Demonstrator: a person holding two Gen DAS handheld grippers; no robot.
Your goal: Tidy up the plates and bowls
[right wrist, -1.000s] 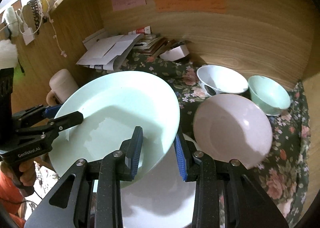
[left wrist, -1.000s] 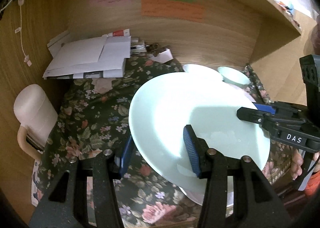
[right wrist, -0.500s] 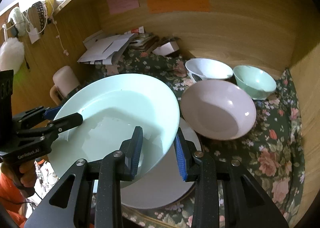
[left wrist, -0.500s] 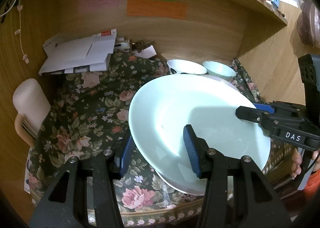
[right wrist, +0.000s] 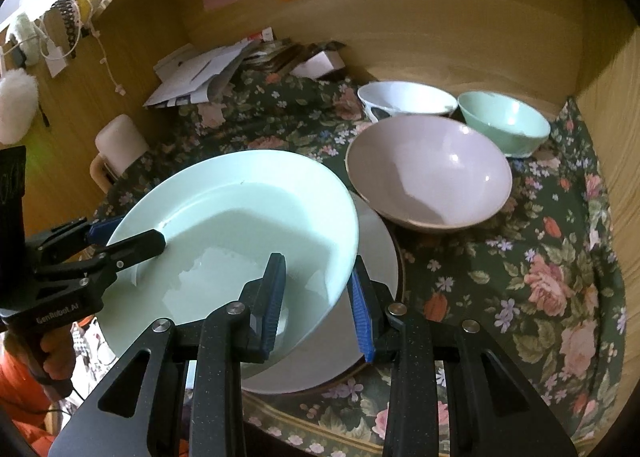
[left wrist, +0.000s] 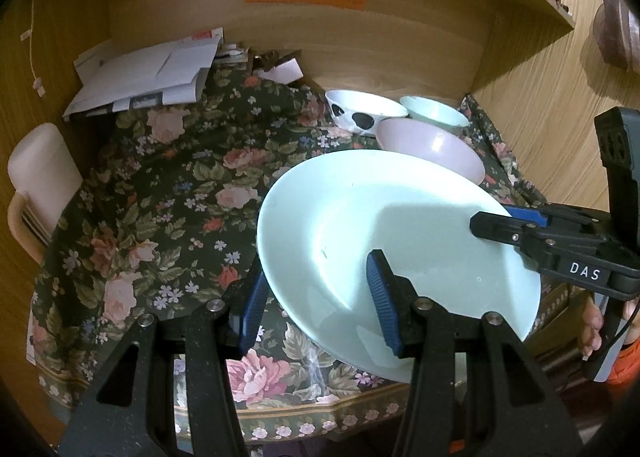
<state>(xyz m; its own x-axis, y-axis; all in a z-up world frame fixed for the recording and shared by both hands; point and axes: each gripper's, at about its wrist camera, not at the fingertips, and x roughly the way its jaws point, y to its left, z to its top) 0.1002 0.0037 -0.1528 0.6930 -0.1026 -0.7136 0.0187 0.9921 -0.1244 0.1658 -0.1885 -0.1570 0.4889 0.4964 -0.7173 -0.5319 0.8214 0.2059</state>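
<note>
Both grippers hold one large pale green plate point(left wrist: 400, 233), tilted above the floral tablecloth. My left gripper point(left wrist: 316, 301) is shut on its left rim; my right gripper point(right wrist: 316, 293) is shut on its right rim point(right wrist: 240, 225). Under it lies a white plate point(right wrist: 372, 257) with a brown rim. Behind stand a pink bowl point(right wrist: 432, 181), a white bowl with black spots point(left wrist: 360, 113) and a small green bowl point(right wrist: 504, 121).
A pile of papers and envelopes point(left wrist: 148, 73) lies at the back left. A cream jug-like container point(left wrist: 36, 177) stands at the left wall. Wooden walls point(right wrist: 460, 37) enclose the back and both sides. The floral cloth point(left wrist: 160, 193) covers the table.
Both grippers and the green plate have pulled back toward the table's front edge and up. The bowls and the white plate below now show more fully.
</note>
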